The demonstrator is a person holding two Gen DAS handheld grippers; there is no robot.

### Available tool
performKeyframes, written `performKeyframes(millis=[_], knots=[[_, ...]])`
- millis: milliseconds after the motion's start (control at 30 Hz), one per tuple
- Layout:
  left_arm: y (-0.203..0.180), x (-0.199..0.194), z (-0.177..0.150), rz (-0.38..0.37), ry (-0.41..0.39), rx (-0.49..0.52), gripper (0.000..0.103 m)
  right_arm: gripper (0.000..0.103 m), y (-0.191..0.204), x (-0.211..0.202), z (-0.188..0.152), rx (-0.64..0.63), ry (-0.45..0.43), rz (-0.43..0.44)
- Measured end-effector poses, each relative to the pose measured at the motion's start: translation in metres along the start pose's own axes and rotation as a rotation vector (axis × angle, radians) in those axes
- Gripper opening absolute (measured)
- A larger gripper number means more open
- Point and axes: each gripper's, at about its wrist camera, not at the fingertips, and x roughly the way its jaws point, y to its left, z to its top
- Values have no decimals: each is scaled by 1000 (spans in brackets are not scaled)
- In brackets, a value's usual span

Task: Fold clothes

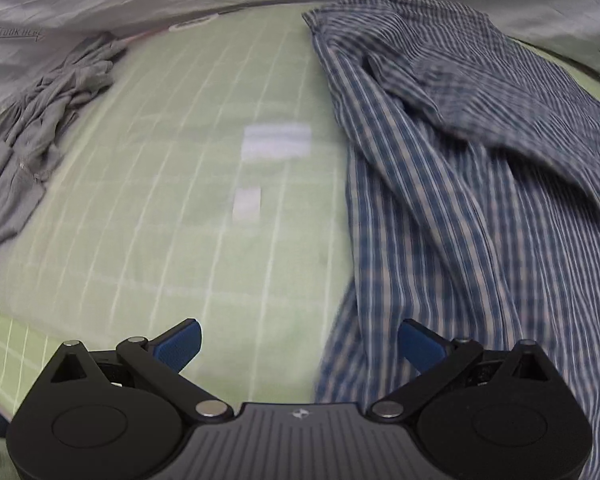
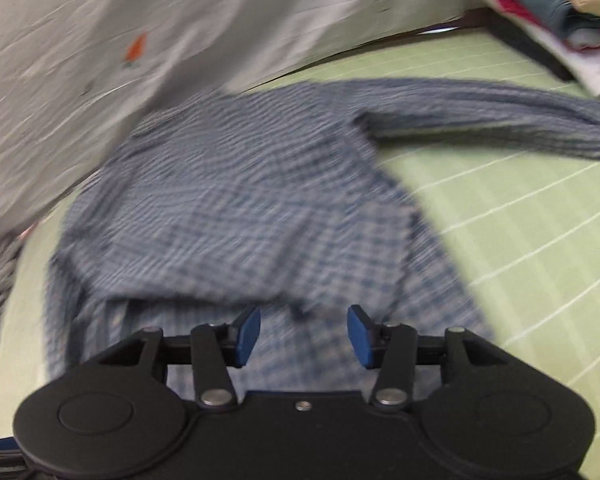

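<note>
The right tongs [image 2: 303, 336] stood partly open over the blue checked shirt [image 2: 236, 216], with nothing between the blue pads [image 2: 247, 336]. The left tongs [image 1: 300, 346] were spread wide and empty; they hung over the bare green mat [image 1: 204, 208], with the shirt's edge just beside the right-hand pad. In my judgement both tongs were free because no hold on the shirt was taken yet, and each one was placed to reach a different side of the cloth.

The shirt lay on the mat, rumpled and not yet folded. One long sleeve [image 2: 500, 112] stretched away toward the far right in the right wrist view, and part of the body seemed doubled over itself, though the blur makes this uncertain. The fabric looked thin and soft, a woven check with fine stripes, and it would probably sag when lifted.

The mat was smooth and marked with a white grid. A crumpled grey garment [image 1: 32, 128] lay well apart on the left. A pile of folded clothes [image 2: 548, 12] sat at the far right corner. A pale creased sheet [image 2: 180, 40] rose behind.
</note>
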Motion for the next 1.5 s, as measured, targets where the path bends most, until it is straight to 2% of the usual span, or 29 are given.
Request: performKeyframes(millis=[100, 267, 400, 433, 467, 500, 567, 600, 700, 833, 933, 1033, 1133, 1267, 1367, 1500], knots=[[-1, 12, 24, 6, -6, 6, 103, 50, -12, 9, 11, -17, -33, -66], [-8, 37, 64, -3, -6, 48, 103, 55, -18, 34, 26, -27, -33, -118], [-17, 54, 83, 9, -6, 109, 103, 54, -13, 50, 42, -64, -45, -146], [-18, 56, 86, 3, -5, 113, 103, 51, -9, 53, 42, -97, -44, -156], [-18, 58, 87, -3, -5, 110, 103, 40, -6, 55, 43, -131, -43, -166], [-18, 59, 89, -9, -6, 106, 103, 36, -2, 56, 42, -170, -44, -168], [-14, 61, 90, -26, -12, 98, 103, 15, 6, 56, 38, -252, -48, -152], [-12, 62, 90, -34, -12, 93, 103, 11, 10, 56, 38, -275, -48, -146], [-6, 64, 89, -55, 4, 50, 103, 8, 19, 49, 44, -321, -100, -115], [-6, 66, 92, -63, 17, 39, 103, 8, 26, 35, 74, -368, -190, -89], [-5, 64, 99, -64, 4, 39, 103, 8, 17, 18, 106, -346, -309, -127], [5, 61, 109, -102, -23, -35, 103, 8, -1, 7, 136, -297, -418, -223], [22, 60, 125, -157, -60, -145, 103, 8, -24, 16, 154, -246, -398, -288], [36, 67, 165, -230, -138, -225, 103, 8, -35, 30, 148, -284, -335, -272], [44, 75, 202, -294, -201, -282, 102, 8, -44, 37, 149, -211, -312, -252], [42, 100, 252, -380, -224, -354, 102, 8, -57, 45, 154, -120, -300, -241]])
